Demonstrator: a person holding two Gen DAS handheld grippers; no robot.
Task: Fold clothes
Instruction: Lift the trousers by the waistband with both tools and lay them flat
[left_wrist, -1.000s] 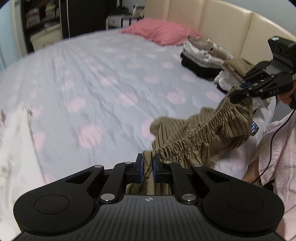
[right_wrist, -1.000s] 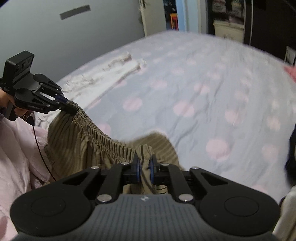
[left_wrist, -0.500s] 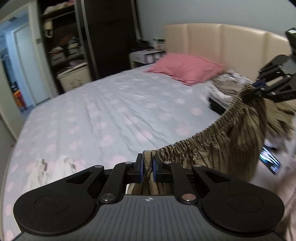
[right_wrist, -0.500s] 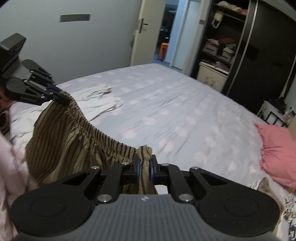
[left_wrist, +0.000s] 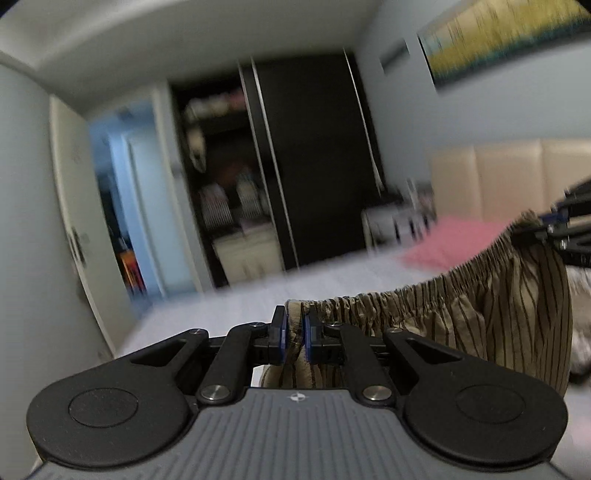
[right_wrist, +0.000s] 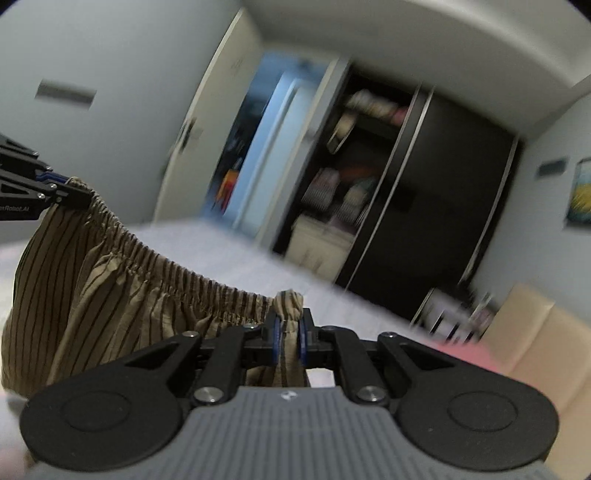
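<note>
a blurred bedroom fills both views: a dark sliding wardrobe (left_wrist: 314, 162) at centre, an open doorway (left_wrist: 122, 206) lit blue to its left, and a pale bed (left_wrist: 240, 295) crossing the middle of the frame. above the bed, a brown striped garment (left_wrist: 509, 314) hangs by its gathered elastic waistband, strung between two handheld tools. the left gripper (left_wrist: 293, 334), bottom centre of its own view, has its jaws clamped on one end of the waistband; the right gripper (right_wrist: 290, 338) is clamped on the other end. only the left view shows a pink pillow (left_wrist: 454, 243) before a cream headboard (left_wrist: 509, 177) and a yellow painting (left_wrist: 498, 33), upper right. only the right view shows the grey wall plate (right_wrist: 64, 94), upper left.
</note>
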